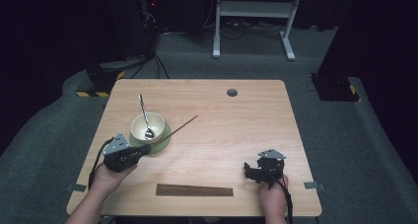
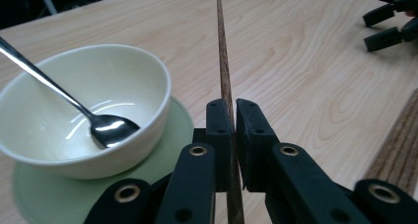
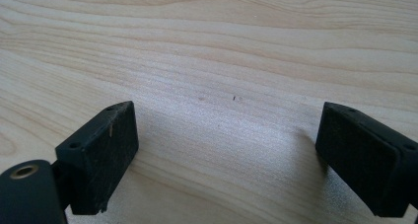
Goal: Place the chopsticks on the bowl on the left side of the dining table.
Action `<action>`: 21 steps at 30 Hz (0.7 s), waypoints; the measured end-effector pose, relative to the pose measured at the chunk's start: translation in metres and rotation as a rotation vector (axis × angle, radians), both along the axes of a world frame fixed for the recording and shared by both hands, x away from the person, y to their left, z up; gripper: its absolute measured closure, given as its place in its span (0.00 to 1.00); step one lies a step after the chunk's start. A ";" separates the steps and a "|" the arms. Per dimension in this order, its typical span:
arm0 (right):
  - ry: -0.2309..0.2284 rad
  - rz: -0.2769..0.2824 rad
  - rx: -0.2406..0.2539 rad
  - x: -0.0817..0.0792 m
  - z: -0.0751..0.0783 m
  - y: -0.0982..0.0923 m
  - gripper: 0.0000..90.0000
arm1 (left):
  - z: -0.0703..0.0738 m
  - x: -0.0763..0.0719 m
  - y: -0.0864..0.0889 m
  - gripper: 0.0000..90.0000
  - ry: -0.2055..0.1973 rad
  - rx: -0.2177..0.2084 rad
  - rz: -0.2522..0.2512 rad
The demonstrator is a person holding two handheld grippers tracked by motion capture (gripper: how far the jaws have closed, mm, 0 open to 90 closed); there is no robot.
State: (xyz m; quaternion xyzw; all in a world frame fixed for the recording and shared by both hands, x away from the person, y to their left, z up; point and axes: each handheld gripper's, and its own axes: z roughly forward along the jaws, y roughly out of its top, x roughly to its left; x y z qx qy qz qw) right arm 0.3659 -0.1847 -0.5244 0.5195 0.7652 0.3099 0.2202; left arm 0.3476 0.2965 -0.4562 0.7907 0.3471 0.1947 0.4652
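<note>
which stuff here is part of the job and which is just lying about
In the job: left tongs shut on a chopstick; bowl, spoon, green saucer.
Lying about: slatted mat, open right tongs, table's grey cap.

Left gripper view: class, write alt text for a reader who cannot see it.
The left gripper clamps a thin brown stick that points away over the wooden table. Beside it, a cream bowl holding a metal spoon sits on a green coaster.
</note>
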 end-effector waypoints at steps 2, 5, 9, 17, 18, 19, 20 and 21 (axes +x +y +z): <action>0.000 0.000 0.000 0.000 0.000 0.000 0.10 | 0.002 0.001 0.005 0.94 -0.008 0.007 0.017; -0.001 0.000 -0.001 0.000 0.000 0.000 0.10 | 0.003 0.003 0.010 0.94 -0.011 0.016 0.039; 0.000 0.000 -0.001 0.000 0.000 0.000 0.10 | 0.004 0.004 0.020 0.94 -0.021 0.028 0.071; -0.001 0.000 -0.001 0.000 0.000 0.000 0.10 | 0.003 0.009 0.035 0.94 -0.018 0.038 0.124; 0.000 -0.001 0.001 0.000 0.000 0.000 0.10 | 0.003 0.009 0.037 0.94 -0.019 0.042 0.127; 0.000 0.000 0.000 0.000 0.000 0.000 0.10 | 0.003 0.010 0.038 0.94 -0.016 0.043 0.133; -0.001 0.000 -0.001 0.000 0.000 0.000 0.10 | 0.002 0.011 0.040 0.94 -0.012 0.041 0.140; -0.001 0.000 -0.001 0.000 0.000 0.000 0.10 | 0.002 0.011 0.041 0.94 -0.010 0.039 0.145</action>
